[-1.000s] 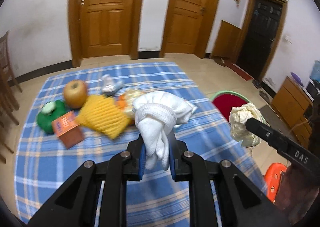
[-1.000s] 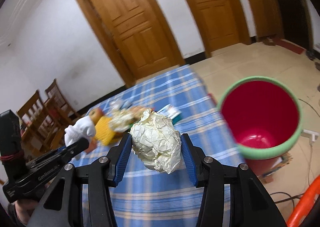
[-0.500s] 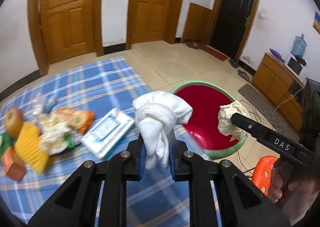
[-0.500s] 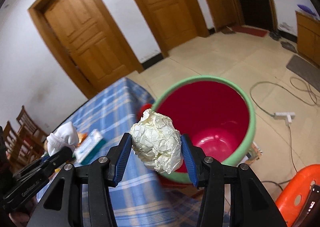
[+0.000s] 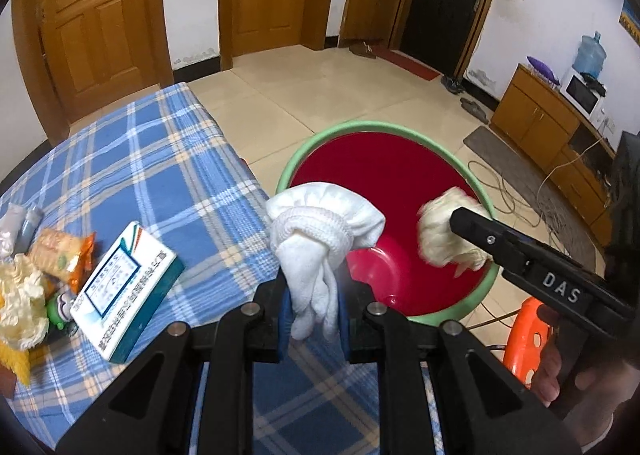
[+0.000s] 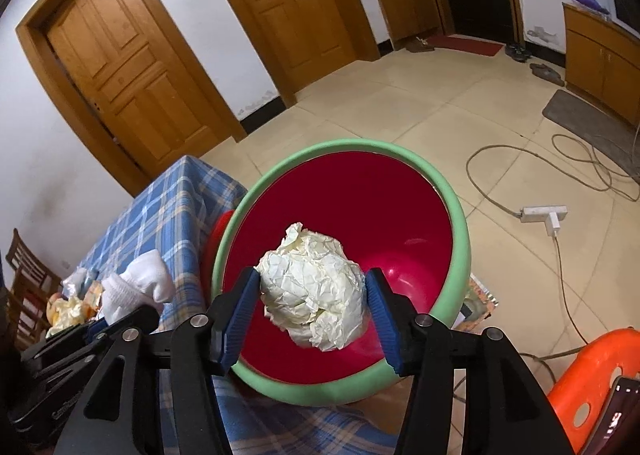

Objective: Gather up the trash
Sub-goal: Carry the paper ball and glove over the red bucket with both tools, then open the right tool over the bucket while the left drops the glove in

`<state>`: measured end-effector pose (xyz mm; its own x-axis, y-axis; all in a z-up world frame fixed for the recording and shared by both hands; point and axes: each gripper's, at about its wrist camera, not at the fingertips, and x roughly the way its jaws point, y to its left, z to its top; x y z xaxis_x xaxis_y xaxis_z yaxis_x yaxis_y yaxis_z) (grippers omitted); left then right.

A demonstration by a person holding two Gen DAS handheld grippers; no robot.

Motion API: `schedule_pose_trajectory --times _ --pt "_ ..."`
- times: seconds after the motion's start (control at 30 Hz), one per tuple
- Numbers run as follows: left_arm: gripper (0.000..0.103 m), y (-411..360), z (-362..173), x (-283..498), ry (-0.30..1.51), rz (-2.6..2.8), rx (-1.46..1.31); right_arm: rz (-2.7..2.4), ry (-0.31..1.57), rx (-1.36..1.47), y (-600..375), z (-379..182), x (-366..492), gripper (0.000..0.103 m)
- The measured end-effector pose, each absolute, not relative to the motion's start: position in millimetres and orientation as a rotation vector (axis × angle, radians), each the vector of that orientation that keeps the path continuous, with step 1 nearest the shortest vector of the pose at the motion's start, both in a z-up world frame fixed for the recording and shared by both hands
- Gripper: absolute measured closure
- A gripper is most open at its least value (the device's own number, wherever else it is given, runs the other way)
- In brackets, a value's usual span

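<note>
Two loads up at once: beside the blue-checked worktop (image 5: 132,175) sits the red bin (image 6: 460,239), right gripper (image 6: 312,307) jaws clamped on crumpled paper ball (image 6: 312,295) above its mouth, left gripper (image 5: 314,319) jaws pinching white cloth (image 5: 316,231) at its rim.

Both tools are black plastic frames with silver round screws at the joints and blue pads lining the fingers. The left tool (image 5: 314,319) shows this up close, as does the right tool (image 6: 312,315). In the left wrist view the right one's side bears white letters "DAS", with bare skin of the right hand (image 5: 560,379) gripping it.
</note>
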<state>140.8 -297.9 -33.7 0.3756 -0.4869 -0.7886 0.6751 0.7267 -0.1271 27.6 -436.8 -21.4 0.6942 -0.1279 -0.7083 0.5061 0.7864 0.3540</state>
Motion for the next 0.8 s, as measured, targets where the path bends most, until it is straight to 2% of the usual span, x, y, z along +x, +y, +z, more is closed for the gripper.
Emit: schedule_pose_trajectory --times 0.13,0.4,0.47,0.53,0.6,0.8 --pt "0.085 -305.1 -35.0 138.3 0.920 -0.760 0.249 -0.393 0.706 0.588 -440.7 -21.8 23.7 0.037" --pt "0.085 -325.8 -36.8 128.1 0.912 -0.791 0.302 -0.418 0.643 0.644 -454.5 -11.0 2.7 0.036" --pt "0.078 -330.8 -36.3 123.8 0.909 -0.790 0.325 -0.428 0.638 0.650 -456.8 -9.2 -1.9 0.036" --pt "0.060 -331.6 -35.5 120.2 0.899 -0.779 0.342 -0.431 0.637 0.660 -459.0 -8.9 -6.4 0.036" --pt "0.051 -329.7 -32.2 115.6 0.870 -0.753 0.353 -0.431 0.633 0.666 -459.1 -8.3 -9.2 0.036" --pt "0.050 -313.0 -20.3 110.0 0.853 -0.734 0.331 -0.426 0.616 0.651 -453.8 0.0 -17.9 0.036"
